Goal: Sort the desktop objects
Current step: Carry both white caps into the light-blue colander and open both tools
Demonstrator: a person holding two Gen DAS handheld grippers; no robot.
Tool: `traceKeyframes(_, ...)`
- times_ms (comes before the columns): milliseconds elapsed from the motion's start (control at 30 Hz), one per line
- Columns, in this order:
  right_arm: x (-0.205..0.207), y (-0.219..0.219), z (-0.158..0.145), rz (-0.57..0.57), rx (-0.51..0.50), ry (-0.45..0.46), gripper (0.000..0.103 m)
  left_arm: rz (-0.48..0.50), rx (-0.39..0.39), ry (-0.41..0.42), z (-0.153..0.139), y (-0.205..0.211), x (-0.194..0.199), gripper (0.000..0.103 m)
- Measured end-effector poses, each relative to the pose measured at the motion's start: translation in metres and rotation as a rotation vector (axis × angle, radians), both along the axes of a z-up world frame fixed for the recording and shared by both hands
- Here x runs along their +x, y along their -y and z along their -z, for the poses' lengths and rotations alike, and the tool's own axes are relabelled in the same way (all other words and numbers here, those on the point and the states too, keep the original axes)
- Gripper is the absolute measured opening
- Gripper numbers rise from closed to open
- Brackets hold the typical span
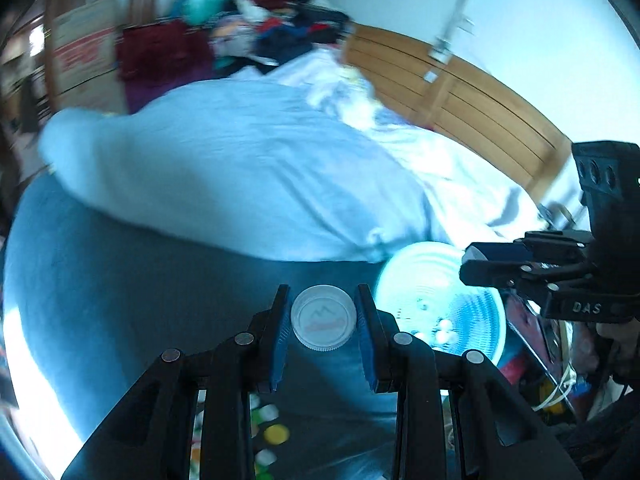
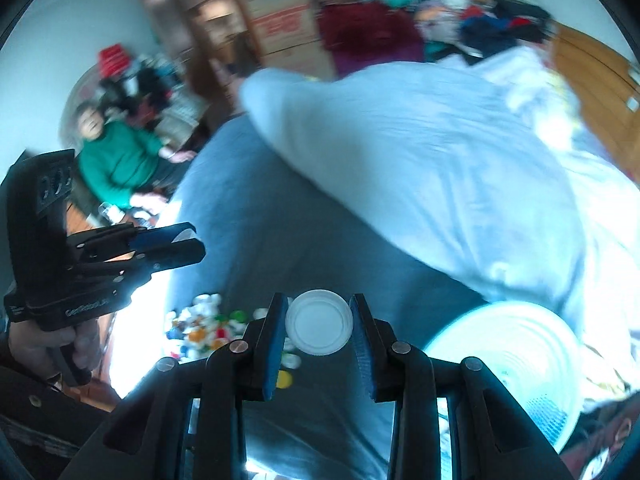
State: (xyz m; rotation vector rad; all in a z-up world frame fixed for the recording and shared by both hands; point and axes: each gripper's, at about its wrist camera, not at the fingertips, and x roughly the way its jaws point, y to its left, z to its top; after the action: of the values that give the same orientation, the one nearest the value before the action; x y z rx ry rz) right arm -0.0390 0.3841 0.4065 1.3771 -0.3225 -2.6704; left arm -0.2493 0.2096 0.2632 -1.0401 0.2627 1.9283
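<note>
My left gripper (image 1: pixel 323 322) is shut on a white bottle cap (image 1: pixel 323 317) with a red printed logo, top side facing the camera, held above the blue bed sheet. My right gripper (image 2: pixel 319 328) is shut on a plain white cap (image 2: pixel 319 323), hollow side facing the camera. A white round basin (image 1: pixel 460 320) with several white caps in it sits just right of the left gripper; in the right wrist view the basin (image 2: pixel 532 364) is at the lower right. A pile of mixed coloured caps (image 2: pixel 204 328) lies on the sheet at lower left. Each gripper shows in the other's view: the right one (image 1: pixel 468 264), the left one (image 2: pixel 196 246).
A pale blue duvet (image 1: pixel 240 168) covers the bed beyond the grippers. A wooden headboard (image 1: pixel 480 96) stands at the right. A person in green (image 2: pixel 116 160) sits at the far left. Boxes and clothes are piled behind the bed.
</note>
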Motion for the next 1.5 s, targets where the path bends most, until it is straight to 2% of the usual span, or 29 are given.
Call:
traceKeyframes(233,0.038,-0.091,0.002,0.107,0.011,0.054,0.035,0.159,-0.041,0.02,-0.003,-0.112,0.064,0.026)
traceKeyframes(333,0.046,-0.112,0.008,0.128,0.018,0.077,0.035,0.21,-0.056,0.028,-0.006,-0.152,0.092,0.026)
traceKeyframes(400,0.049,-0.126,0.012,0.141,0.017,0.094,0.035,0.245,-0.068,0.029,-0.007,-0.174,0.106,0.026)
traceKeyframes(633,0.061,-0.174,0.026,0.172,0.004,0.126,0.035,0.305,-0.145,0.045,0.02,-0.23,0.129,0.026)
traceKeyframes(1133,0.06,-0.211,0.047,0.165,-0.028,0.16,0.035,0.316,-0.221,0.035,0.041,-0.273,0.136,0.026)
traceKeyframes(1500,0.059,-0.216,0.056,0.165,-0.038,0.175,0.035,0.305,-0.244,0.044,0.049,-0.276,0.134,0.026)
